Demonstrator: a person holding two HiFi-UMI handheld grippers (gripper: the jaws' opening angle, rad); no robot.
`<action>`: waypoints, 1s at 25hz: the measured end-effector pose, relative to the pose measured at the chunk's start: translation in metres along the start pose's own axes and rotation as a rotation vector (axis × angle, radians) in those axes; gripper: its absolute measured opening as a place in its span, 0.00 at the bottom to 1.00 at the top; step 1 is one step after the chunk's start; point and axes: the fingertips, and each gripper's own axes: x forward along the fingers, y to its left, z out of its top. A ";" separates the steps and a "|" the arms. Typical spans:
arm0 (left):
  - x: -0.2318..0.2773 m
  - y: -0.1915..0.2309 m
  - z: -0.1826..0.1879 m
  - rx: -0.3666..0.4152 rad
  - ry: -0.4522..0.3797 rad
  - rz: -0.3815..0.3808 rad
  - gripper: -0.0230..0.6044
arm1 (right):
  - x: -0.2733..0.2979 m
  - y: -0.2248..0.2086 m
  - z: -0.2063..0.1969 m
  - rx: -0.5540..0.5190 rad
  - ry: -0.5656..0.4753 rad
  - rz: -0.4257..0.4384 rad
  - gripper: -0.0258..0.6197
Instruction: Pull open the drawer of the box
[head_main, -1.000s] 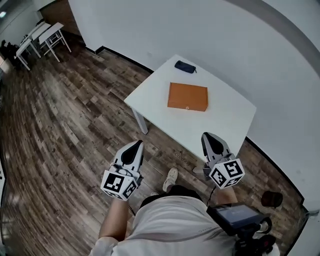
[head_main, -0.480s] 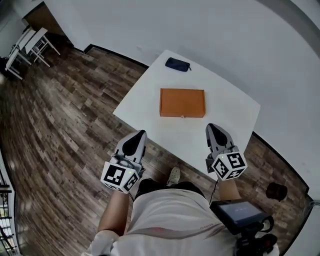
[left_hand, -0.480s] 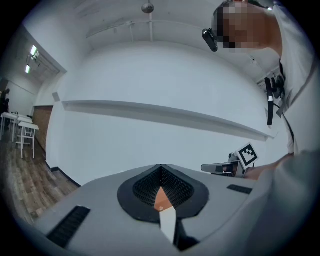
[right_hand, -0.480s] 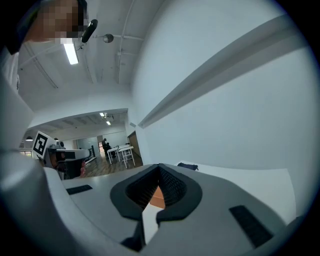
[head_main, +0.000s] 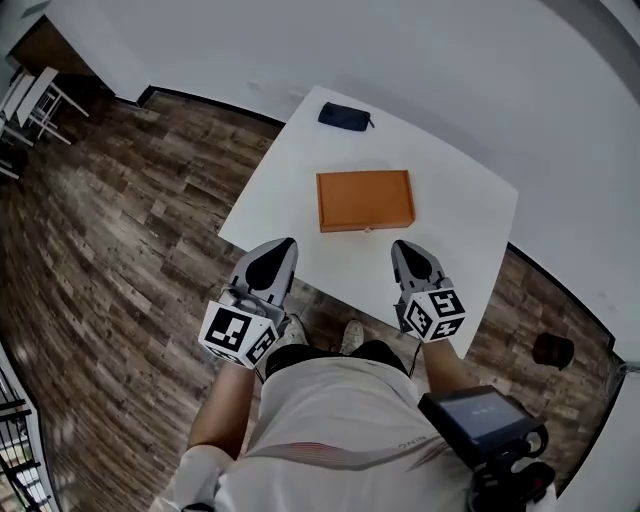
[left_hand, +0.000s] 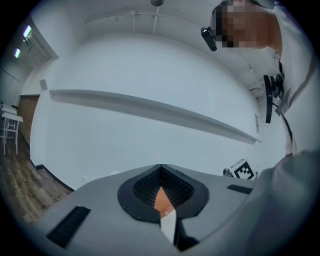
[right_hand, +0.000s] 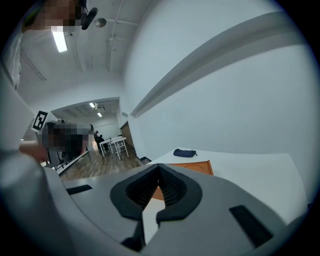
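A flat orange box (head_main: 365, 200) lies in the middle of the white table (head_main: 460, 210), with a small knob (head_main: 368, 229) on its near edge. Both grippers hover over the table's near edge, short of the box. My left gripper (head_main: 272, 262) is to the box's near left and is shut with nothing in it. My right gripper (head_main: 408, 258) is to the box's near right, also shut and empty. In the left gripper view a sliver of the orange box (left_hand: 161, 199) shows through the jaws of that gripper (left_hand: 160, 170). The right gripper view has the box (right_hand: 197, 167) beyond its gripper (right_hand: 159, 170).
A dark blue pouch (head_main: 343, 117) lies at the table's far corner, also seen as the pouch (right_hand: 185, 153) in the right gripper view. White walls stand behind the table. Wooden floor stretches left, with tables and chairs (head_main: 30, 100) far off. A dark round object (head_main: 552, 350) sits on the floor at right.
Both grippers have come forward from over the floor to the table's near edge, closer to the box. The right one has shifted left. Both stayed shut.
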 end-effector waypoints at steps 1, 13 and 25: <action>0.000 0.006 -0.002 -0.004 0.005 -0.003 0.05 | 0.005 0.001 -0.006 0.000 0.016 -0.016 0.04; -0.019 0.024 -0.020 -0.044 0.047 -0.004 0.05 | 0.064 -0.014 -0.081 -0.009 0.269 -0.108 0.22; -0.026 0.033 -0.045 -0.073 0.102 0.004 0.05 | 0.123 -0.048 -0.161 0.052 0.492 -0.233 0.34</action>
